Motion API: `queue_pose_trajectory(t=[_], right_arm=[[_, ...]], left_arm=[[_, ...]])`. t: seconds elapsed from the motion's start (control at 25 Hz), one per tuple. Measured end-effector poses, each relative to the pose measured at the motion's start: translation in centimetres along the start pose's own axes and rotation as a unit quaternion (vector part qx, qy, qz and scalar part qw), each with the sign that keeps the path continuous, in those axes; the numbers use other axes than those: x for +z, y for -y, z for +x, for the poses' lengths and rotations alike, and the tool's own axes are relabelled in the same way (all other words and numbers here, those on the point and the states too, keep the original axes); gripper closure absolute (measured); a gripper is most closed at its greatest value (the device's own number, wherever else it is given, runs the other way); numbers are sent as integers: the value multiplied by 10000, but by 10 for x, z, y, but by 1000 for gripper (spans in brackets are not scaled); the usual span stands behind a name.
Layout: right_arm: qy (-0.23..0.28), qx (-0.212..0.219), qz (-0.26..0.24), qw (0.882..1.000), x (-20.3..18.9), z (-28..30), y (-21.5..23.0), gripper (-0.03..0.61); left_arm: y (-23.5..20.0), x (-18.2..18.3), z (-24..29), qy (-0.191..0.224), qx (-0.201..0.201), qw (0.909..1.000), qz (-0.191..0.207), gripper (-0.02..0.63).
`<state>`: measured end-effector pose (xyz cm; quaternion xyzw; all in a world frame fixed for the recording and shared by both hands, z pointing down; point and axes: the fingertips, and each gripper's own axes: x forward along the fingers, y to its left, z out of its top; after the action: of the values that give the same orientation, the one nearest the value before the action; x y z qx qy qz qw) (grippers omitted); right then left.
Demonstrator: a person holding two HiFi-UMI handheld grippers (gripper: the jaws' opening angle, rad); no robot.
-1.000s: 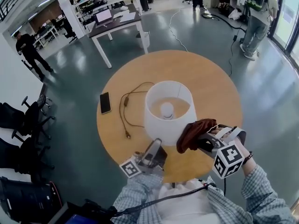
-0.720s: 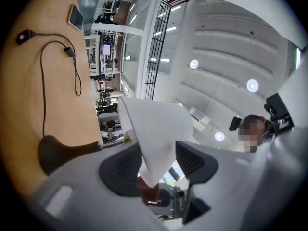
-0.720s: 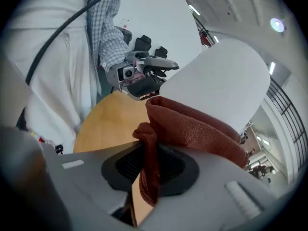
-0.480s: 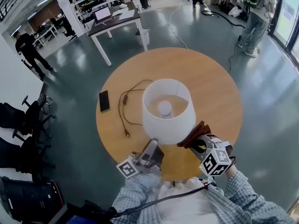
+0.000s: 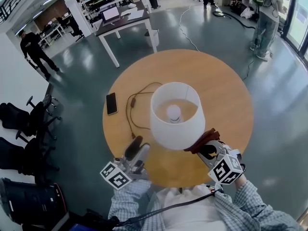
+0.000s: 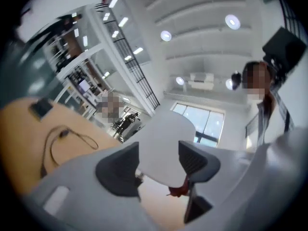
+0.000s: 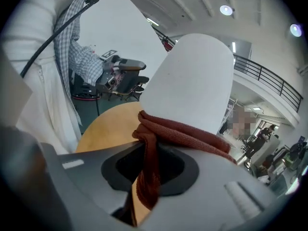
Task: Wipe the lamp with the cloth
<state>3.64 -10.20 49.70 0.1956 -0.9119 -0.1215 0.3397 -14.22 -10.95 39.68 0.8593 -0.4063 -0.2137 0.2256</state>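
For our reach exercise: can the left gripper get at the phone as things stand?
Probably yes: the left gripper, jaws opening and empty, has only bare table between it and the phone.

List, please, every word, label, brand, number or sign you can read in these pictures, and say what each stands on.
None can be read in any view.
Left marker cube and right marker cube: black-and-white square patterns only, no letters.
Phone: dark, nothing legible.
Laptop on the far desk: too small to read.
Lamp shade: plain white, no label visible.
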Motion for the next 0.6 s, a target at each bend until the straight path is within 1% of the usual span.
queue_pose_trajectory(t=[0.04, 0.08, 0.12, 0.16, 0.2, 0.24, 0.28, 0.32, 0.36, 0.4, 0.44, 0.52, 0.56, 0.6], right_arm=[[10, 4, 27, 10000, 0, -1, 0, 511], [18, 6, 53, 10000, 0, -1, -1, 511], [28, 5, 77, 10000, 0, -1, 0, 511], [39, 6, 98, 9999, 0, -1, 0, 511], [50, 9, 113, 9999, 0, 0, 1, 511], [57, 14, 121, 9999, 0, 0, 1, 511], [60, 22, 119, 9999, 0, 1, 2, 511], [61, 35, 109, 9999, 0, 2, 1, 511], [60, 54, 93, 9999, 0, 2, 1, 511], [56, 76, 74, 9999, 0, 2, 0, 511], [51, 95, 54, 9999, 0, 2, -1, 511], [48, 116, 19, 9999, 0, 2, -1, 511], [53, 122, 9, 9999, 0, 2, -1, 511], [60, 130, 5, 9999, 0, 3, -2, 511]], left_arm=[[9, 10, 5, -277, 16, 9978, 605, 365], [18, 19, 11, -574, 22, 9909, 1213, 365], [26, 26, 17, -864, 14, 9801, 1787, 365], [33, 32, 24, -1129, -18, 9664, 2311, 365], [40, 38, 31, -1373, -84, 9505, 2787, 365], [47, 42, 37, -1616, -186, 9327, 3219, 364], [54, 44, 42, -1874, -324, 9127, 3616, 362], [60, 44, 46, -2138, -494, 8904, 3989, 356], [66, 43, 50, -2388, -690, 8657, 4345, 348], [73, 41, 54, -2641, -894, 8388, 4676, 343], [79, 37, 58, -2919, -1093, 8092, 4980, 340], [85, 25, 65, -3485, -1475, 7450, 5493, 333], [86, 20, 68, -3730, -1661, 7166, 5654, 333], [87, 15, 72, -3926, -1844, 6947, 5738, 333]])
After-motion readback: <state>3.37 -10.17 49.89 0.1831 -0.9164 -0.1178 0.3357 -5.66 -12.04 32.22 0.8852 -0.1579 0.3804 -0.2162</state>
